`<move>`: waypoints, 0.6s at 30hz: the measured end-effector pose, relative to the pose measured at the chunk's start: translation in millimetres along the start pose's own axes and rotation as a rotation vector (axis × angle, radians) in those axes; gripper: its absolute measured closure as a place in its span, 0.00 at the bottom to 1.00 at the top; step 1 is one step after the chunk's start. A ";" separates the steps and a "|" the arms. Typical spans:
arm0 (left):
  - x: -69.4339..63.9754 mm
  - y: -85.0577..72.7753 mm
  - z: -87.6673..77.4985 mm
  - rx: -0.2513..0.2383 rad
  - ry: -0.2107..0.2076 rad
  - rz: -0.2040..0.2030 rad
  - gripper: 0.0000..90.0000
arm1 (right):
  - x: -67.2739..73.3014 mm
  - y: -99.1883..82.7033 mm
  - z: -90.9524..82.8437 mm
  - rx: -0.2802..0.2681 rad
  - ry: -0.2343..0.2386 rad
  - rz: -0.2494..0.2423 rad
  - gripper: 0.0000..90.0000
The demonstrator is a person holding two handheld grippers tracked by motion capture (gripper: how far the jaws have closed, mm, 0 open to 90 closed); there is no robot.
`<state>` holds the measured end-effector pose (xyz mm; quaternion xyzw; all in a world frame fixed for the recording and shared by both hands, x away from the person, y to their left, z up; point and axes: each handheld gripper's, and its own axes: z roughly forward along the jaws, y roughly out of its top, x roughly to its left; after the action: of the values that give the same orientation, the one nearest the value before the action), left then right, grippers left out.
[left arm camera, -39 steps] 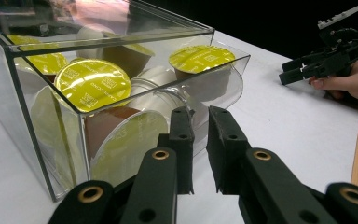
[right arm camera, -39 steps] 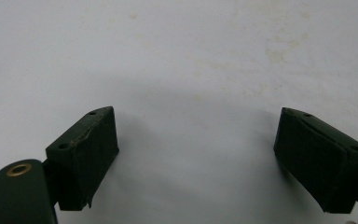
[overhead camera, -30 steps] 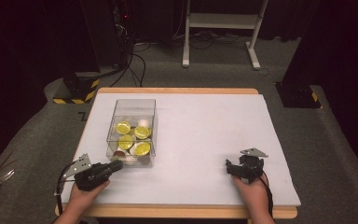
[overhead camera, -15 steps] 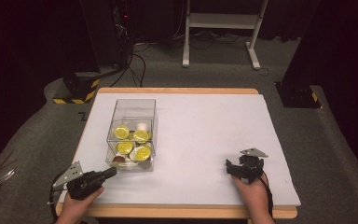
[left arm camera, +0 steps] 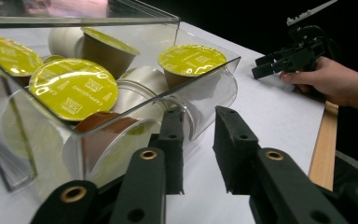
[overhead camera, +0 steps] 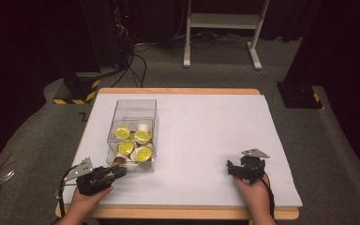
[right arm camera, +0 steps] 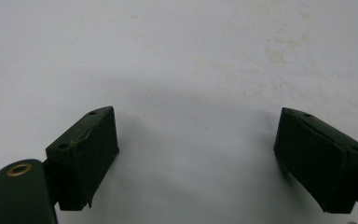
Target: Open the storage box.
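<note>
capsules (overhead camera: 132,142) with yellow lids sit piled in a clear plastic box (overhead camera: 133,105) on the left half of the white worktop (overhead camera: 206,122), seen from the high view; the box keeps them gathered in one place and its open top lets them be reached from above. left tongs (overhead camera: 120,170) lie low at the near corner of the box, tips just beside its wall, probably lined up to go for the box or a capsule. right tongs (overhead camera: 230,168) rest well apart on the bare right side, likely parked out of the way.

from the left gripper view, the left tongs (left arm camera: 199,140) have just been opening and stand slightly apart, with nothing between the pads; the box wall (left arm camera: 205,70) is just beside the left pad, and whether it touches i cannot tell. capsules (left arm camera: 74,88) lie tilted against each other behind the wall. the other hand (left arm camera: 331,81) holds its tongs farther off.

from the right gripper view, the right tongs (right arm camera: 196,158) gape wide over the bare worktop (right arm camera: 177,56), holding nothing.
</note>
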<state>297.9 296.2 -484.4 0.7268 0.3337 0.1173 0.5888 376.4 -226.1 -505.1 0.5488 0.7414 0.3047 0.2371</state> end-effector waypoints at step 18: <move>-4.2 -8.1 -8.6 0.002 -0.095 0.009 0.91 | 0.1 0.0 -0.1 0.000 -0.001 -0.001 0.15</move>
<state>287.1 301.0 -488.7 0.7335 0.3023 0.0848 0.6029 376.3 -226.0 -505.1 0.5484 0.7417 0.3044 0.2376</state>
